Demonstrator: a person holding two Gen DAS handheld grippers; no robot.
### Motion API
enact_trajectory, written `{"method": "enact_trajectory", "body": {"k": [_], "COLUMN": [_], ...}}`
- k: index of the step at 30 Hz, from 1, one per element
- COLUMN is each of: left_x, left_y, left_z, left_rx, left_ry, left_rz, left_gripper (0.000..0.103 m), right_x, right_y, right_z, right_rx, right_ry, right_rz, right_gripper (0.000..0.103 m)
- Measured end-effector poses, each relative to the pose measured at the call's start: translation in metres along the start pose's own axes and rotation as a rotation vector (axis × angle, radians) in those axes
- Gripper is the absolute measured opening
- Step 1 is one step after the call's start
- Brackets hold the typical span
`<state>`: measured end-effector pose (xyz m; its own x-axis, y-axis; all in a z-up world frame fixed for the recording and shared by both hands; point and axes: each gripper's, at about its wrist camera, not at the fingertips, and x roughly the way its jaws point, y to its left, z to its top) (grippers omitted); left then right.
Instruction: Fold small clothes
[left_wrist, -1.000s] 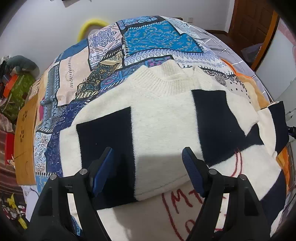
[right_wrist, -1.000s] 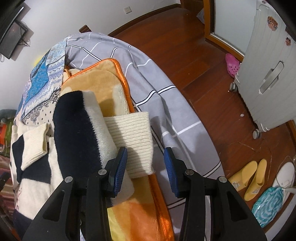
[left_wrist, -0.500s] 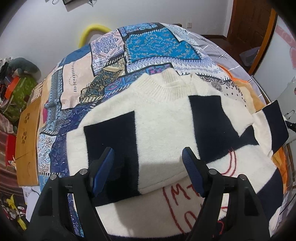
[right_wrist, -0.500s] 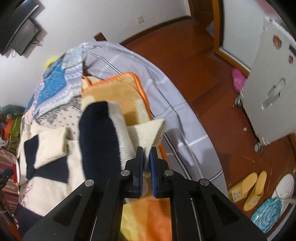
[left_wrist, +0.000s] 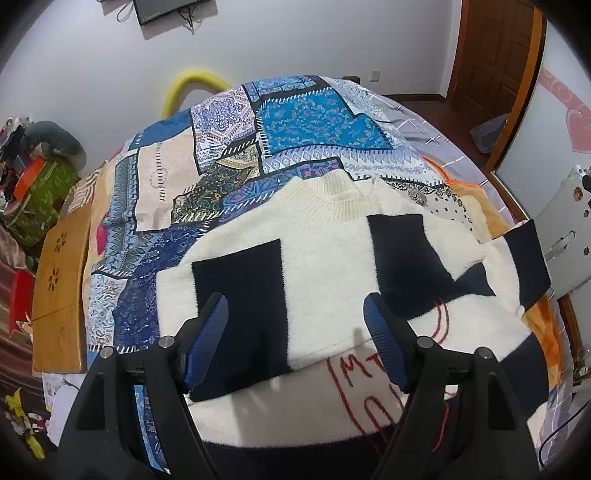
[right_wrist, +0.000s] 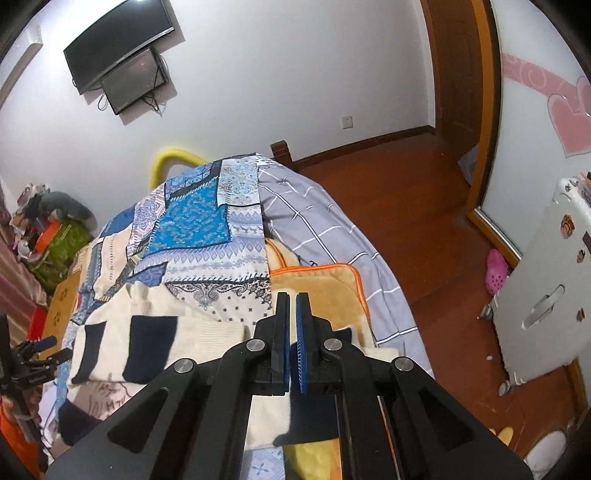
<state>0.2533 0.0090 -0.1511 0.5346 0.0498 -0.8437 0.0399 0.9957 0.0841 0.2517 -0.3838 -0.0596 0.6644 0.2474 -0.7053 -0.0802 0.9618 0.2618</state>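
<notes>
Sweater (left_wrist: 325, 258) spread on patchwork bedspread (left_wrist: 295, 122), left gripper (left_wrist: 295, 332) jaws held apart above it, nothing gripped, right gripper (right_wrist: 291, 325) jaws closed, sleeve hold not visible.

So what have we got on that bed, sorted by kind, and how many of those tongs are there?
Sweater: 1
Bed coverings: 3 (patchwork cover, grey checked sheet, orange-edged blanket)
Tongs: 2 (left tongs, right tongs)
Total: 6
</notes>
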Motion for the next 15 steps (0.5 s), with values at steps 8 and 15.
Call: {"method": "enact_trajectory", "body": {"k": [8, 15], "left_x": [-0.01, -0.002], "left_y": [0.002, -0.006], "left_z": [-0.005, -0.003], "left_rx": [0.008, 0.015], "left_ry": [-0.021, 0.001], "left_rz": [0.01, 0.008], "left_gripper": [0.076, 0.076], "right_x": [0.022, 0.04], "right_y": [-0.031, -0.077], "right_z": [-0.026, -0.058], "right_rx": [0.078, 0.175], "right_ry": [0.095, 0.168], "right_rz": [-0.065, -0.119], "right_gripper": [0.009, 0.031]}}
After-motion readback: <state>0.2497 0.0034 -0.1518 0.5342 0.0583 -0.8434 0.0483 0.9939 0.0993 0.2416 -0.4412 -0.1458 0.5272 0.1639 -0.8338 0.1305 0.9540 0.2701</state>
